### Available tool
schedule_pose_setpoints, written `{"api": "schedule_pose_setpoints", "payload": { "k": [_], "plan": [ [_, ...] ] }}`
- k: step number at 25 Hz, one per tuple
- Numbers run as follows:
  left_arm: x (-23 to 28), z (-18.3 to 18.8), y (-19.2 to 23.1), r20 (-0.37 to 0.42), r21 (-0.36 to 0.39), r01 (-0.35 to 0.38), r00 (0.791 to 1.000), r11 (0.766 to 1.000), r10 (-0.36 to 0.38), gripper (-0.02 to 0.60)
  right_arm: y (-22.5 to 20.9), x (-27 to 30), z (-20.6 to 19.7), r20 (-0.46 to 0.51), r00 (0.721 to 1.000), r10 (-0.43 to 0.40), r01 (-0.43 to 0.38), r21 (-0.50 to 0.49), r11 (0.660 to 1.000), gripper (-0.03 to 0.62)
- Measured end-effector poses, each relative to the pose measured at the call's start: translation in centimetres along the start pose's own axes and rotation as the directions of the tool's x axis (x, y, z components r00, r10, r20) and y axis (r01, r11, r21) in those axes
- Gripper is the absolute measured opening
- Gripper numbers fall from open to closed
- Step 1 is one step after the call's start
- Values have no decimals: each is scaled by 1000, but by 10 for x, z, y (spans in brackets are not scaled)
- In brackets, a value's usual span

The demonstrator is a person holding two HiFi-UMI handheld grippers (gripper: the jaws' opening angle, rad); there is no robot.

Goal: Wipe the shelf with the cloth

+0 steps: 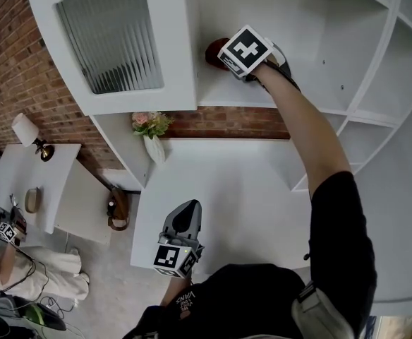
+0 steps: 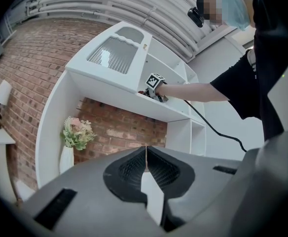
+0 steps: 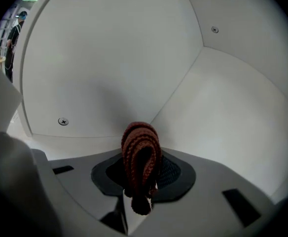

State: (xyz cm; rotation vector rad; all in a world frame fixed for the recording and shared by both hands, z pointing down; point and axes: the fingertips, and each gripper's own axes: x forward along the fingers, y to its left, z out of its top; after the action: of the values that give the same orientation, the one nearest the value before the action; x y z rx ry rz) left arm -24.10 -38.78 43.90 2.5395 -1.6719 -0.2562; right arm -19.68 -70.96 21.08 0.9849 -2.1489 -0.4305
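In the head view, the right tool (image 1: 223, 56) is held at 12 o'clock in the white shelf (image 1: 319, 83), with the red cloth (image 1: 213, 51) at its tip. The left tool (image 1: 185, 214) is held at 6 o'clock over the surface (image 1: 241, 182). In the left gripper view, its jaws are seen clenched together on nothing. In the right gripper view, the folded cloth is grasped between the jaws, near the shelf's inner corner.
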Motion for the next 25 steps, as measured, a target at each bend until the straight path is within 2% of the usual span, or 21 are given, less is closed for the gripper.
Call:
{"api": "schedule_pose_setpoints", "payload": {
  "k": [8, 12, 17, 20, 25],
  "plan": [
    [-1, -9, 4, -5, -13, -35, 999, 999, 35, 15, -1, 19, -5, -51, 999, 4, -5, -23, 1000, 97],
    [0, -7, 2, -6, -17, -28, 1000, 999, 28, 15, -10, 19, -17, -82, 997, -7, 5, -23, 1000, 97],
    [0, -10, 0, -11, -16, -14, 1000, 1000, 14, 15, -36, 2, -50, -157, 986, -64, 60, -34, 998, 98],
    [2, -11, -4, -14, -13, 10, 1000, 1000, -10, 15, -59, -12, -79, -246, 961, -128, 121, -46, 992, 97],
    [3, -12, -11, -16, -12, 47, 999, 999, -47, 15, -93, -44, -127, -414, 883, -222, 206, -82, 975, 97]
  ]
}}
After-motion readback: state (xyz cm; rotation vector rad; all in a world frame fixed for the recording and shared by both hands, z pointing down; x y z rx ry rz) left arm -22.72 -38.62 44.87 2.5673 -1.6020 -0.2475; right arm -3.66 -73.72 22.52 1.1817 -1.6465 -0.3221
